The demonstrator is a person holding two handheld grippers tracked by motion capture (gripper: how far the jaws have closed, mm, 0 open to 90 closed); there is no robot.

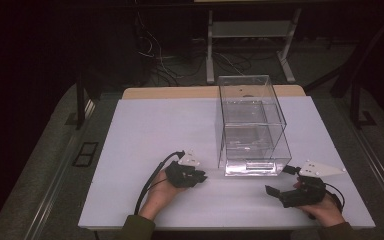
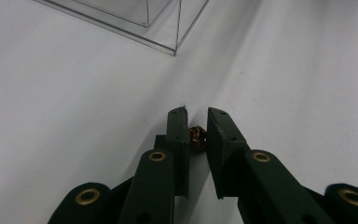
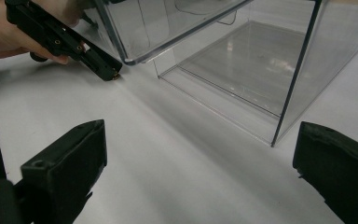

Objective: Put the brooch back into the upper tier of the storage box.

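Observation:
A small brown round piece (image 2: 197,137) lies low on the white table, and my left gripper (image 2: 197,122) is shut on it, with a pad touching each side. In the high view the left gripper (image 1: 201,176) rests on the table, pointing right toward the front left corner of a clear plastic box (image 1: 252,125). My right gripper (image 3: 200,163) stands wide open with nothing between its jaws and faces the box's open front (image 3: 242,70). From above, the right gripper (image 1: 272,191) sits near the table's front edge, in front of the box's right corner.
The white table (image 1: 150,130) has free room on its left half. The clear box (image 2: 158,28) has an inner shelf. The left gripper (image 3: 107,70) and the hand holding it lie at the upper left of the right gripper view. Cables and desk legs lie on the dark floor behind.

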